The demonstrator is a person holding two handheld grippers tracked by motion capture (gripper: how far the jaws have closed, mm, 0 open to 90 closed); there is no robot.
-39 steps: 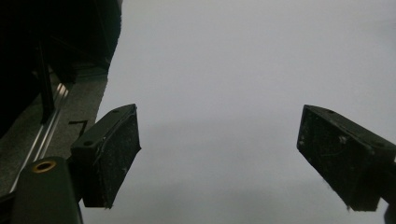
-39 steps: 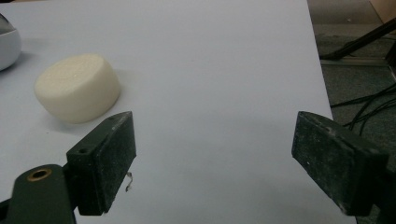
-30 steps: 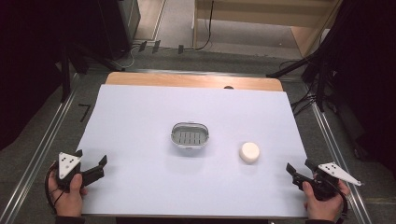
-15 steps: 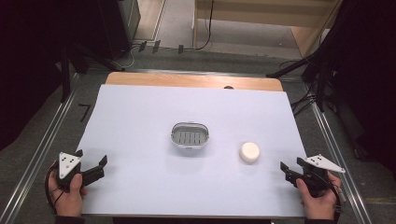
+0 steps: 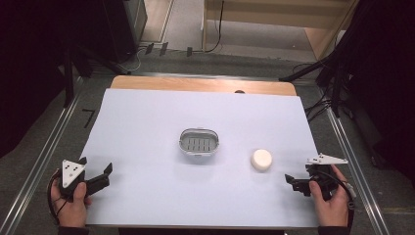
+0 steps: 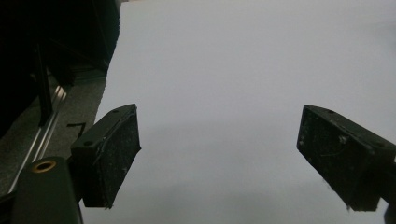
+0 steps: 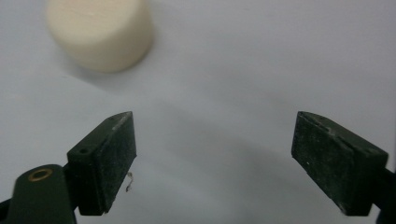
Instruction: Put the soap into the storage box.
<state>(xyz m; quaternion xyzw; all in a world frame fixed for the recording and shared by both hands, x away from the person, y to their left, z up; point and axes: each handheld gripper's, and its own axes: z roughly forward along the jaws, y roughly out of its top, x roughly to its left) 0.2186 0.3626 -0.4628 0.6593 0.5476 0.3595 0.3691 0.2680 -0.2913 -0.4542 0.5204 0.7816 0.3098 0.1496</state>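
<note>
Cream puck (image 5: 262, 160) sits free on the white worktop (image 5: 147, 127) right of the metal basket (image 5: 198, 142), right gripper (image 5: 293, 182) aimed at it, jaws just opening and empty for the pick; left gripper (image 5: 100, 175) parked spread and empty near the front-left corner

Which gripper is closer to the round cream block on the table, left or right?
Right. The right gripper sits just beside the cream block, jaws open and empty. The left gripper rests at the table's far left edge, beyond the metal basket.
</note>
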